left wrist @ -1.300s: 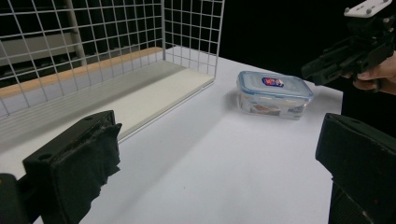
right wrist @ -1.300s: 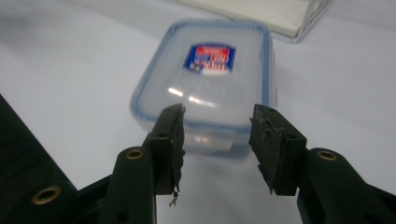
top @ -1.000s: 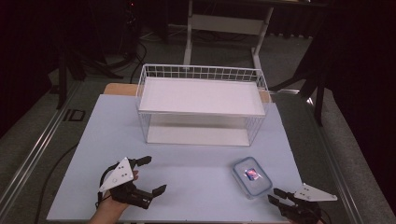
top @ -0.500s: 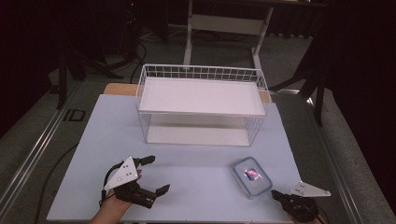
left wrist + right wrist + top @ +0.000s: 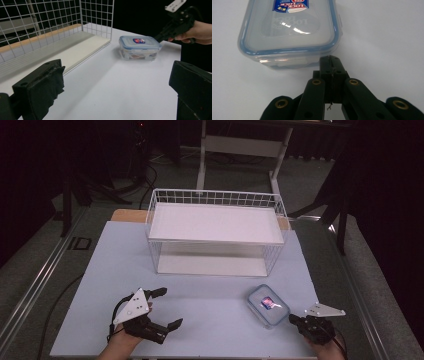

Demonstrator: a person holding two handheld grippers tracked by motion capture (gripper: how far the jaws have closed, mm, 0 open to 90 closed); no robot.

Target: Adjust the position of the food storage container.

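My left hand-held gripper (image 5: 162, 307) rests low on the pale surface (image 5: 210, 290), jaws apart, empty. White wire basket (image 5: 216, 232) stands mid-surface, dark room behind. Clip-lid food container (image 5: 268, 305) sits front right; my right hand-held gripper (image 5: 295, 319), jaws together, sits just beside its corner.
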